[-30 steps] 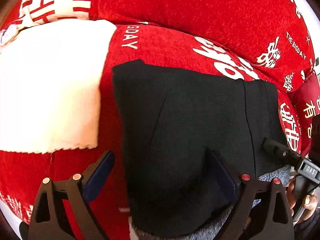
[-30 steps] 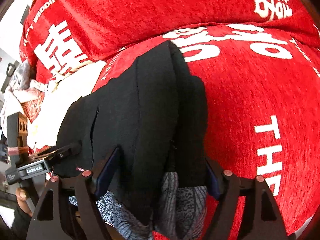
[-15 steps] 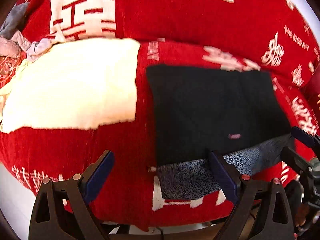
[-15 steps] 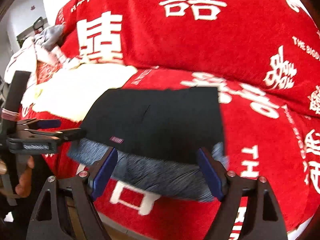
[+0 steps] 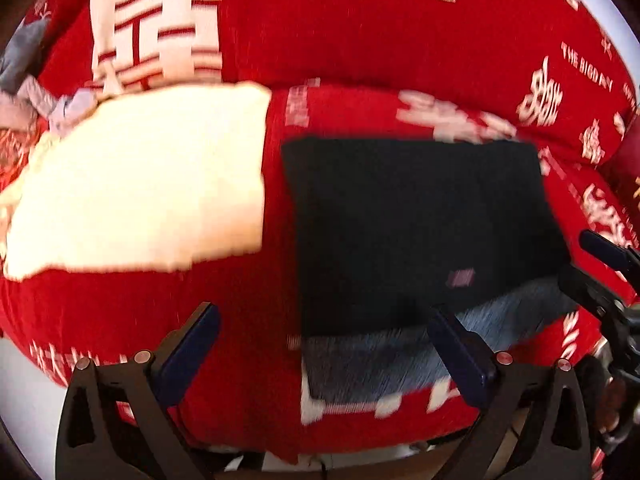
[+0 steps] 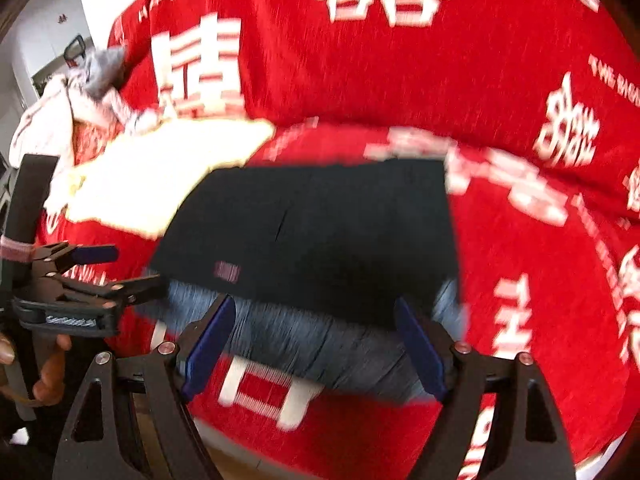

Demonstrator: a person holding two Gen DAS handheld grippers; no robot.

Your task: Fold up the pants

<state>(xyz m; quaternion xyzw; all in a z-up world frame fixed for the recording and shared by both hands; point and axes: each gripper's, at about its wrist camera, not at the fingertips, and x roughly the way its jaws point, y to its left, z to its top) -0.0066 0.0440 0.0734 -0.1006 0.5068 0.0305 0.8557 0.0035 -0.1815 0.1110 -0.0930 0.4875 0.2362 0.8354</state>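
Note:
The black pants [image 5: 416,224] lie folded into a flat rectangle on the red sofa seat, with a grey-blue patterned inner layer [image 5: 400,356] showing along the near edge. They also show in the right wrist view [image 6: 320,236]. My left gripper [image 5: 320,344] is open and empty, held back from the pants' near left corner. My right gripper [image 6: 316,340] is open and empty, just in front of the near edge. The right gripper also shows at the right edge of the left view [image 5: 600,280], and the left gripper at the left of the right view [image 6: 80,280].
A cream folded cloth [image 5: 148,184] lies on the seat left of the pants. The sofa [image 5: 360,40] has a red cover with white characters. A pile of clothes [image 6: 68,104] sits at the far left. The seat's front edge drops off just below the grippers.
Both grippers have let go of the pants and pulled back toward the seat's front edge. The pants now lie flat as a folded rectangle.

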